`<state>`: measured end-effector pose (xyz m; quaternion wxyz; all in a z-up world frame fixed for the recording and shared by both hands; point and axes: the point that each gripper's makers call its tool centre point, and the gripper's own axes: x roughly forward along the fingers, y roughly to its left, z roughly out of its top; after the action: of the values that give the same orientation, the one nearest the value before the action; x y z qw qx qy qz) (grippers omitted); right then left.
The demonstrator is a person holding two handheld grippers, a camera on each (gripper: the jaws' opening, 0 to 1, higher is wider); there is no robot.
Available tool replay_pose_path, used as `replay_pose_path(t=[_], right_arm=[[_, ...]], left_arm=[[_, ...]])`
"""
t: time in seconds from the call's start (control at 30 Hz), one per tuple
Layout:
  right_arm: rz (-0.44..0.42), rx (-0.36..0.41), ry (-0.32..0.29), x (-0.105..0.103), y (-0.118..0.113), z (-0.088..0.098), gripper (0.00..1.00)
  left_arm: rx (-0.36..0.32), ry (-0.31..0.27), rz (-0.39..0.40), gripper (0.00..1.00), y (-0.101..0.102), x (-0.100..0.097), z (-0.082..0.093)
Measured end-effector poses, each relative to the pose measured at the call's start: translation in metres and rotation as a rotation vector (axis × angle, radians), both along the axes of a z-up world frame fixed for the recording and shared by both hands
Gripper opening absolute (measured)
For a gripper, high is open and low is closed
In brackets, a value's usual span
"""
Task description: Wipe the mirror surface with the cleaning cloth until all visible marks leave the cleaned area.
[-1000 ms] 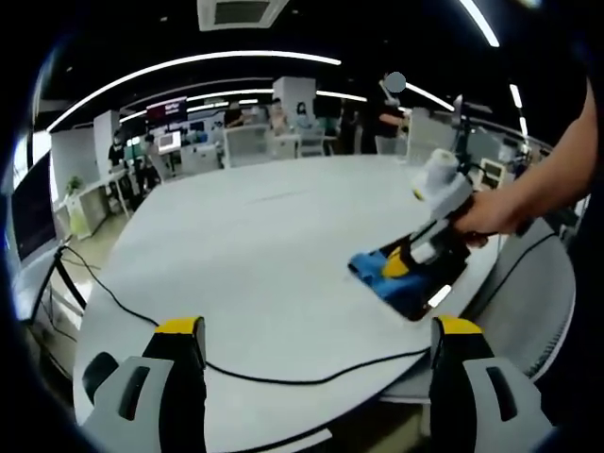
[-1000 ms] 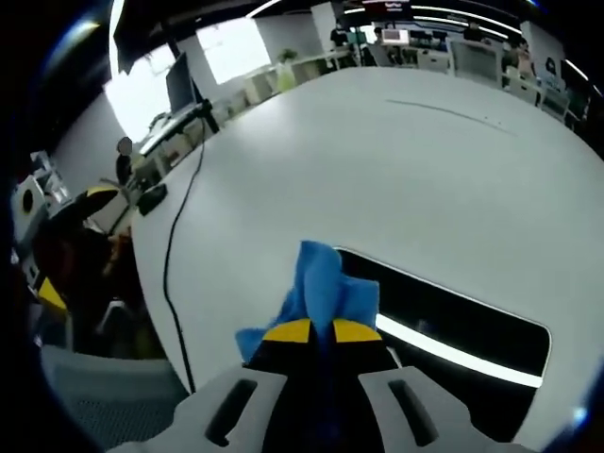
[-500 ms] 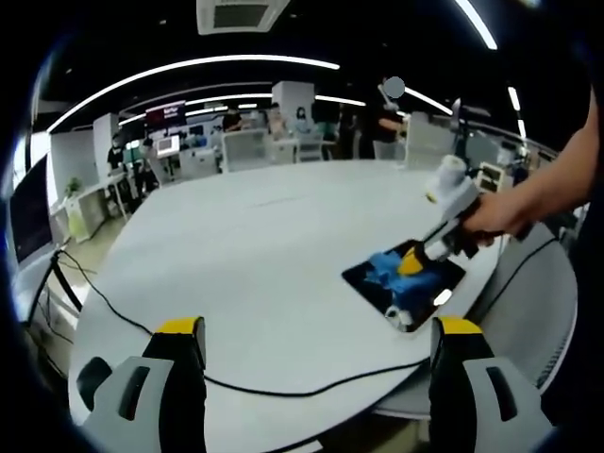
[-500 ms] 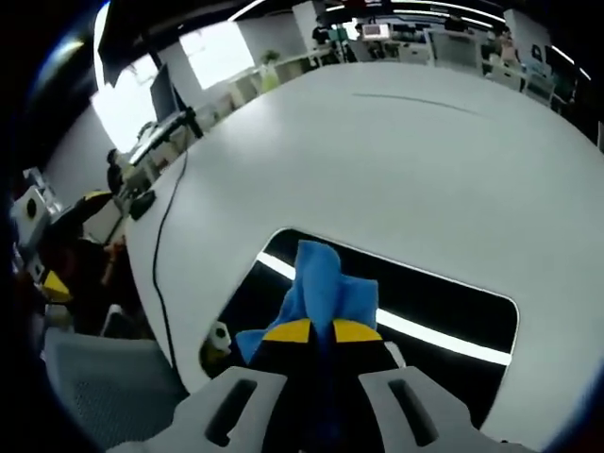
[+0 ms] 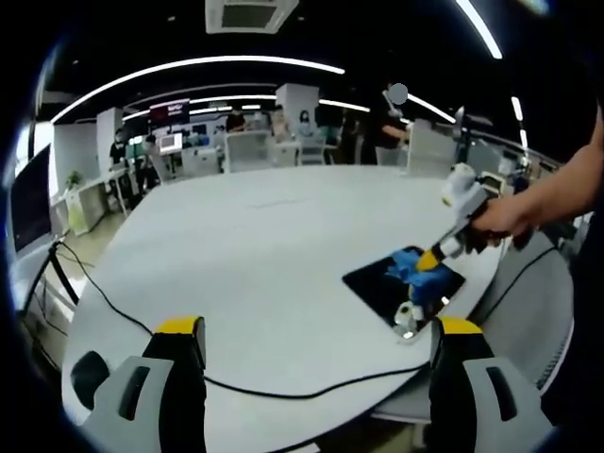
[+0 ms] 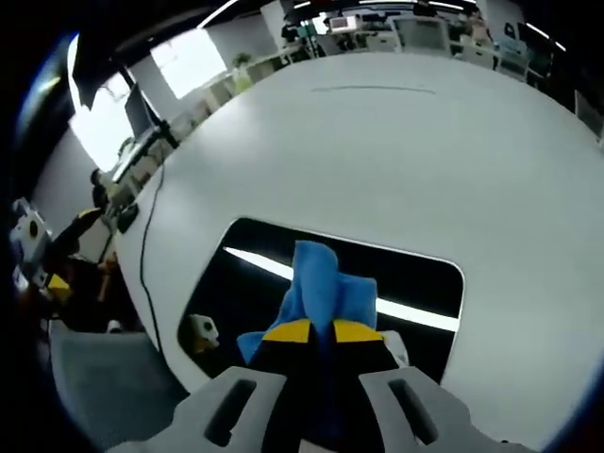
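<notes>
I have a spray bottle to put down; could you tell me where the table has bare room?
The white table is bare from the mirror to its far edge. Crowded: the near edge, crossed by a black cable, and the mirror, under the blue cloth.

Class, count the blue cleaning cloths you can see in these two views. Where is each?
1: the blue cloth is gripped in the right claw and lies over the mirror near the table's edge.

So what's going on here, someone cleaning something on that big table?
Yes. A person holds tongs in each hand. The right tongs are shut on a blue cloth, pressing it onto a dark mirror lying flat near the edge of the white table. The left tongs hang open, away from the mirror, holding nothing. A black cable runs across the table.
</notes>
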<state>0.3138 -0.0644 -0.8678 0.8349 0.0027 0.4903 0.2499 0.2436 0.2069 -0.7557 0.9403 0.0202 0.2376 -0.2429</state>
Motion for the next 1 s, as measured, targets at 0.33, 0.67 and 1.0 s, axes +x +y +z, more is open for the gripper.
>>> replay_pose_path(t=[0.33, 0.67, 1.0], right_arm=[[-0.025, -0.040, -0.003, 0.001, -0.035, 0.000, 0.01], [-0.051, -0.073, 0.007, 0.001, -0.062, 0.000, 0.02], [-0.028, -0.139, 0.031, 0.000, -0.065, 0.001, 0.02]], left_arm=[[-0.019, 0.012, 0.009, 1.00, -0.001, 0.001, -0.002], [-0.005, 0.024, -0.003, 1.00, -0.005, -0.002, -0.008], [0.012, 0.031, -0.004, 1.00, -0.001, -0.001, -0.011]])
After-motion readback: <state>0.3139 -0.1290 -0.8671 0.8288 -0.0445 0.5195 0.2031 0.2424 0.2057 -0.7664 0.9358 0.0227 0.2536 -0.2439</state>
